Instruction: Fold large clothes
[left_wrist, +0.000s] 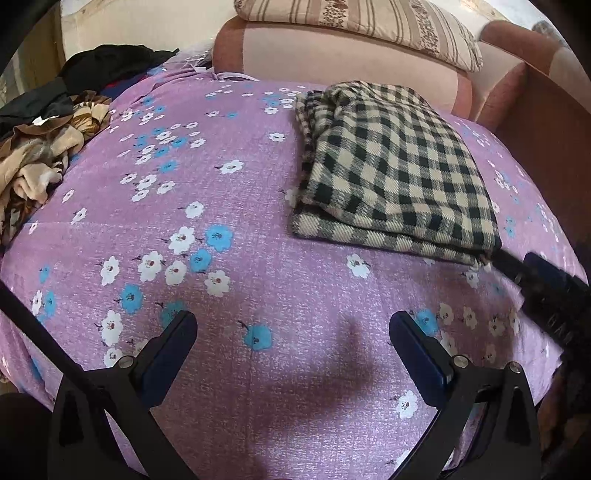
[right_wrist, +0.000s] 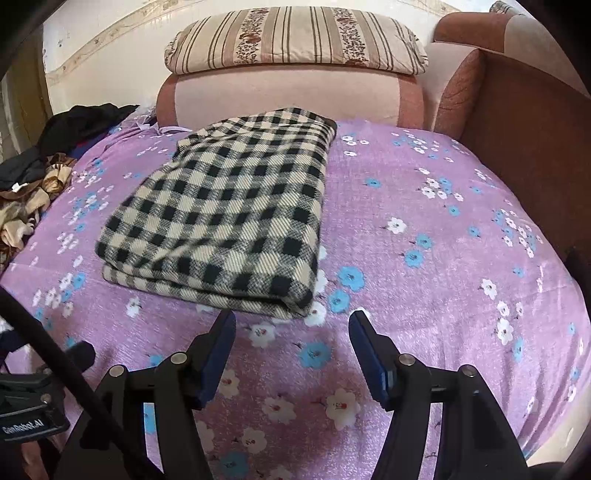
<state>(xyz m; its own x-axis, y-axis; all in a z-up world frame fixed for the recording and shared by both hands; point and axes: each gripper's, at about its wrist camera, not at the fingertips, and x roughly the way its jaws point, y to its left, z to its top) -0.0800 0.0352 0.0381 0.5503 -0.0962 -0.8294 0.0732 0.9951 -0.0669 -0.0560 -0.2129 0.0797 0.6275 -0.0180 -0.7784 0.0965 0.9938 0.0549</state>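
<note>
- Clothes pile (left_wrist: 40, 147): lay heaped at the far left edge of the bed, black garments over tan and brown ones, well apart from the folded piece.
- Bedsheet (left_wrist: 229, 229): purple with white and blue flowers, covering the whole work surface.
- Left gripper (left_wrist: 293, 332): hovered over bare sheet, fingers spread wide, nothing between them.
- Blanket (right_wrist: 236, 206): checked black and cream, lay folded in a flat rectangle on the sheet, in several layers at its near edge.
- Right gripper (right_wrist: 291, 328): sat just before the blanket's near right corner, fingers spread, holding nothing.
- Pillow (right_wrist: 295, 40): striped, rested atop the pink backrest (right_wrist: 284, 96) beyond the blanket.
- Armrest (right_wrist: 517, 122): brown, bounded the bed on the right.
</note>
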